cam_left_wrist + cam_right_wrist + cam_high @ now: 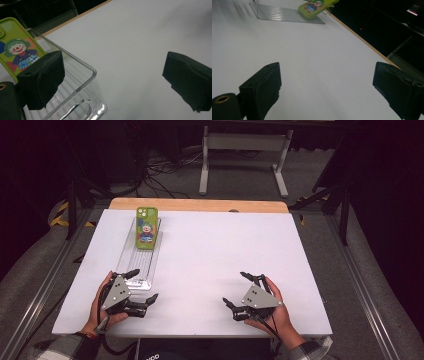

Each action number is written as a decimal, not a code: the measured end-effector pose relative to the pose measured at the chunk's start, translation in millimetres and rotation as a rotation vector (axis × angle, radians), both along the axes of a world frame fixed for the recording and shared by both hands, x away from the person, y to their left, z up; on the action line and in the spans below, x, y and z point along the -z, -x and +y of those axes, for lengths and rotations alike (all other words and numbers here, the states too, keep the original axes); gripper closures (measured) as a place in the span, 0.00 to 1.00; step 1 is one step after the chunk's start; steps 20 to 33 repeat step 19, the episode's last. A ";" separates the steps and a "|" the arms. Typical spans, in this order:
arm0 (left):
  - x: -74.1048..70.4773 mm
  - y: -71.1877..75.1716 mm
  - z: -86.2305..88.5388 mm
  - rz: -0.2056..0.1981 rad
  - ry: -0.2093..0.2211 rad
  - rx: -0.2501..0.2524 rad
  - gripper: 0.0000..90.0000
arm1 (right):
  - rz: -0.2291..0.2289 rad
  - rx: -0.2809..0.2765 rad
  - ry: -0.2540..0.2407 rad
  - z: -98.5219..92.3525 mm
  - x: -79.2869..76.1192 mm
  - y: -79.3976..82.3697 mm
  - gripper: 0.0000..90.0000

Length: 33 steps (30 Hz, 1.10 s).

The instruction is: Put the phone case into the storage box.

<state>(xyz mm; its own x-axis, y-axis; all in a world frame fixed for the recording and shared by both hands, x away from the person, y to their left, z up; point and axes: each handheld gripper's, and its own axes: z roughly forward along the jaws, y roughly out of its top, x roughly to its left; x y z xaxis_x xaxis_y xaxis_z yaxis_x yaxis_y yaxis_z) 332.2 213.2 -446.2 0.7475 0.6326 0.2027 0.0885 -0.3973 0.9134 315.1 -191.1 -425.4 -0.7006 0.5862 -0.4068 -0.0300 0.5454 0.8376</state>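
Hidden/cut off first: in the left gripper view the phone point(17, 47) was clipped by the frame at 9 o'clock, and its lower end sat behind the near jaw. The tray point(75, 75) ran out of frame at 6 o'clock. In the right gripper view the tray's far end was cropped at 12 o'clock and the phone looked blurred and small; couldn't read details there. In the high view the tray point(131, 265) was hard to trace against the table point(225, 260), clear on white, edges faint.

Phone point(147, 228): lime-green case, rounded corners, camera block at the top end, cartoon clown print with green hair, red nose and blue overalls. It lay back-up, propped on the tray's far end at about 11 o'clock on the table, tilted over the rim.

Tray: clear hard plastic, rectangular, ribbed floor, rounded glossy corners, a cut-out handle at the near end. Table: flat matte white top, wood strip along the far edge.

Left gripper point(142, 285): jaws spread wide, nothing between them, at 7 o'clock on the table, one jaw just over the tray's near end, the other over bare table. Held by the left hand point(102, 307).

Right gripper point(239, 289): jaws spread wide too, nothing held, at 5 o'clock, well apart from tray and phone. Held by the right hand point(277, 312). Jaw pads were black, blocky and matte.
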 end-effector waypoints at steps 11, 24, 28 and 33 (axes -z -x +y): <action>-0.8 -1.3 1.5 -0.007 -0.006 -0.012 0.06 | 0.006 0.001 -0.008 -1.3 -0.2 -1.4 0.10; -1.1 -3.2 0.7 -0.008 -0.007 -0.021 0.06 | 0.008 0.002 -0.019 -2.8 -1.4 -1.7 0.10; -1.1 -3.2 0.7 -0.008 -0.007 -0.021 0.06 | 0.008 0.002 -0.019 -2.8 -1.4 -1.7 0.10; -1.1 -3.2 0.7 -0.008 -0.007 -0.021 0.06 | 0.008 0.002 -0.019 -2.8 -1.4 -1.7 0.10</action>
